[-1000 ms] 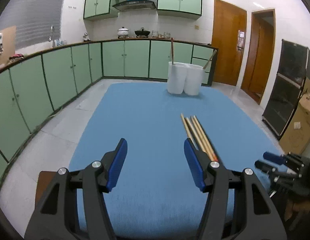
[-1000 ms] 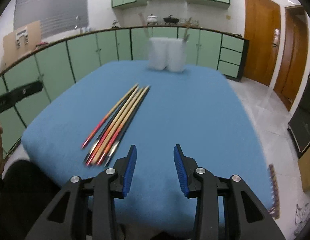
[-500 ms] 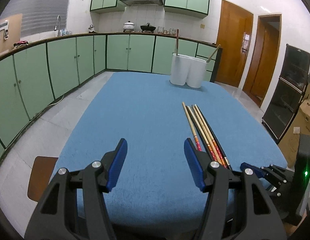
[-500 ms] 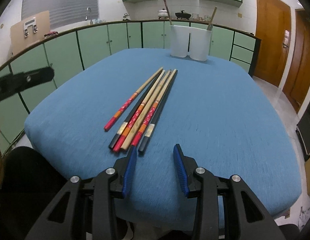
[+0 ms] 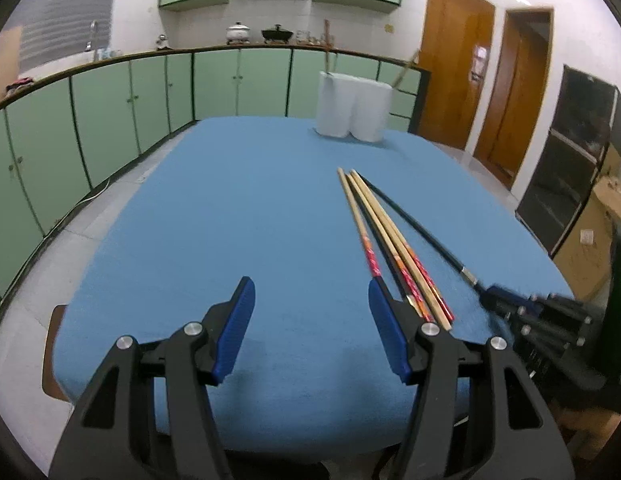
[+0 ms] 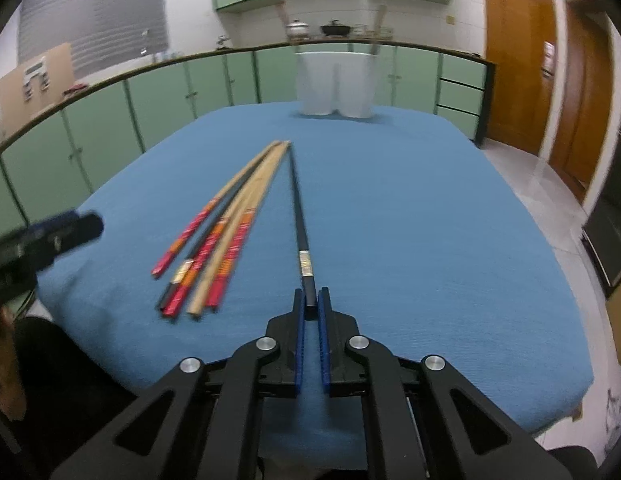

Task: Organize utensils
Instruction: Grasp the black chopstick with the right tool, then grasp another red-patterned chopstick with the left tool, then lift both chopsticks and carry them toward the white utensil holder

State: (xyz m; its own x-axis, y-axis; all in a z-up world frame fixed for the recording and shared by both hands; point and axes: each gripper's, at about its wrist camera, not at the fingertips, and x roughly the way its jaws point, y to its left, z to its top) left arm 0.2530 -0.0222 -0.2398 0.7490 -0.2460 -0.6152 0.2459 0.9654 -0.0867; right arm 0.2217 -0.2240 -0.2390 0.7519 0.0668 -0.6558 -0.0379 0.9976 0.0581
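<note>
Several chopsticks (image 6: 226, 224) lie together on the blue table (image 6: 410, 220); they also show in the left wrist view (image 5: 390, 240). My right gripper (image 6: 309, 304) is shut on the near end of a black chopstick (image 6: 298, 216), which is angled away from the rest; it also shows in the left wrist view (image 5: 414, 224). My left gripper (image 5: 310, 320) is open and empty, just left of the bundle's near ends. A white twin-cup holder (image 5: 352, 106) with two sticks in it stands at the table's far end, also in the right wrist view (image 6: 334, 82).
Green cabinets (image 5: 110, 120) run along the left and back. Wooden doors (image 5: 454, 80) and a black shelf unit (image 5: 570, 168) stand on the right. A cardboard box (image 5: 594, 232) sits by the table's right edge.
My right gripper moved forward and shut on the black chopstick, pulling its near end away from the bundle. My left gripper stayed open and shifted only slightly.
</note>
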